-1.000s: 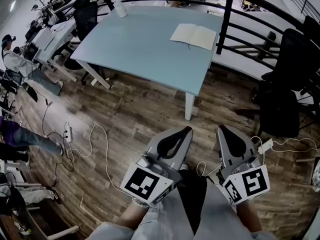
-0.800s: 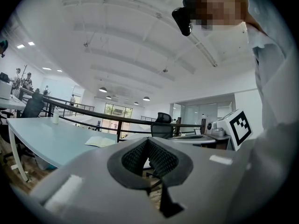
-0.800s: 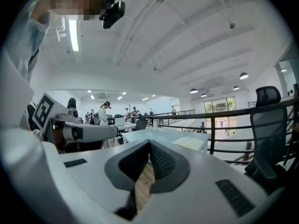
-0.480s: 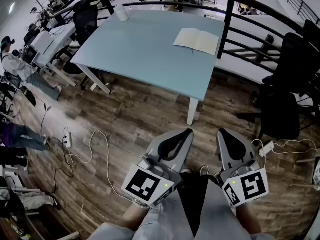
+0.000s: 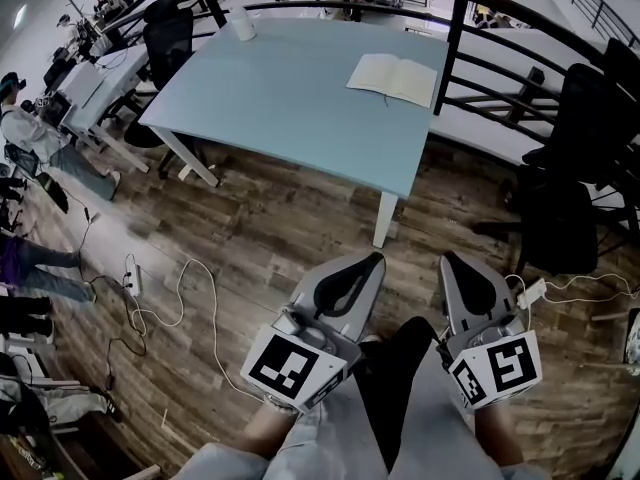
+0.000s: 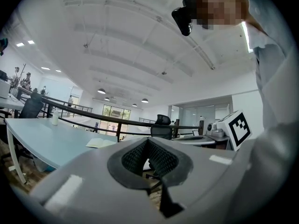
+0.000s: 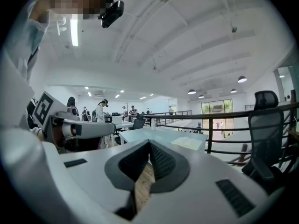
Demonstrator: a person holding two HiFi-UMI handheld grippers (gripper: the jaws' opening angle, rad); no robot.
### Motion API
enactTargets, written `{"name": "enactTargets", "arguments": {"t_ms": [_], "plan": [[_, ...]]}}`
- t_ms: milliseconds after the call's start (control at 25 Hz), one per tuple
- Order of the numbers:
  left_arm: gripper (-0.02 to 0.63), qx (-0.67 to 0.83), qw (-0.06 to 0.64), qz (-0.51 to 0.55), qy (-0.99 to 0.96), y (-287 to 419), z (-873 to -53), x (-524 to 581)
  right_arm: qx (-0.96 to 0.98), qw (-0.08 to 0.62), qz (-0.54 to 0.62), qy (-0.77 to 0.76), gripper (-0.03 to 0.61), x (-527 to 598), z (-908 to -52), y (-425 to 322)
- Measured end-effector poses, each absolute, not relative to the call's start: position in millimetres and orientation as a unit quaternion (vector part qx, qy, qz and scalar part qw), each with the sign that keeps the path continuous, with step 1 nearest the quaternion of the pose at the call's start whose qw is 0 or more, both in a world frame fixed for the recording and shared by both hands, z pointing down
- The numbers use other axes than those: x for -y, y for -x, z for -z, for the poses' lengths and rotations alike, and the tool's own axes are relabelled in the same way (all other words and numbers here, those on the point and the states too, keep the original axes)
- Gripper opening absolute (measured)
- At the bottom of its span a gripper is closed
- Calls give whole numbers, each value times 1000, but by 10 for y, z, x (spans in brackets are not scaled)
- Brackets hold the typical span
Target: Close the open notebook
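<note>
An open notebook (image 5: 392, 77) with cream pages lies flat near the far right corner of a light blue table (image 5: 290, 98). It also shows small in the left gripper view as the notebook (image 6: 100, 143) and in the right gripper view as the notebook (image 7: 189, 143). Both grippers are held low over the wooden floor, well short of the table. My left gripper (image 5: 373, 259) is shut with nothing in it. My right gripper (image 5: 448, 259) is shut and empty too.
A black railing (image 5: 455, 28) runs behind the table. Black office chairs (image 5: 575, 168) stand at the right, another chair (image 5: 168, 38) at the table's left. A white cup (image 5: 243, 23) stands on the far left corner. Cables and a power strip (image 5: 135, 268) lie on the floor. People work at desks at left.
The view has shifted slightly toward the table; the grippers stay in the same pose, both shut.
</note>
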State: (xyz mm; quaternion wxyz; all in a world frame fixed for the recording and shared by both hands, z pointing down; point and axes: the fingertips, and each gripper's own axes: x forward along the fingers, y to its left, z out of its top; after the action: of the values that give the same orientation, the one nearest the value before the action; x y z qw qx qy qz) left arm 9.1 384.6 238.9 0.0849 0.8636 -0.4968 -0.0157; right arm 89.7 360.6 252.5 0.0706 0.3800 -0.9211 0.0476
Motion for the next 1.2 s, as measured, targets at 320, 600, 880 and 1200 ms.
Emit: {"name": "enactTargets", "arguments": {"t_ms": [320,600,880,1200], "plan": [[3,503,80,28,-860,-79,-2379,-3830,923,79,-43,-375,2,-3593,-2527,-911],[3,519,78,27,-851,-6,-2403,-3690,929,79,-42,-360,2,-3443,-2536,-855],[3,532,97,17,-841,7,-2420,-3401,939,78,-43,-333,2,-3093,-2590,-744],[3,548,99,16,-830,31,-2456,-2808,947,72,-53,-308,2,-2521,-2649,-652]]}}
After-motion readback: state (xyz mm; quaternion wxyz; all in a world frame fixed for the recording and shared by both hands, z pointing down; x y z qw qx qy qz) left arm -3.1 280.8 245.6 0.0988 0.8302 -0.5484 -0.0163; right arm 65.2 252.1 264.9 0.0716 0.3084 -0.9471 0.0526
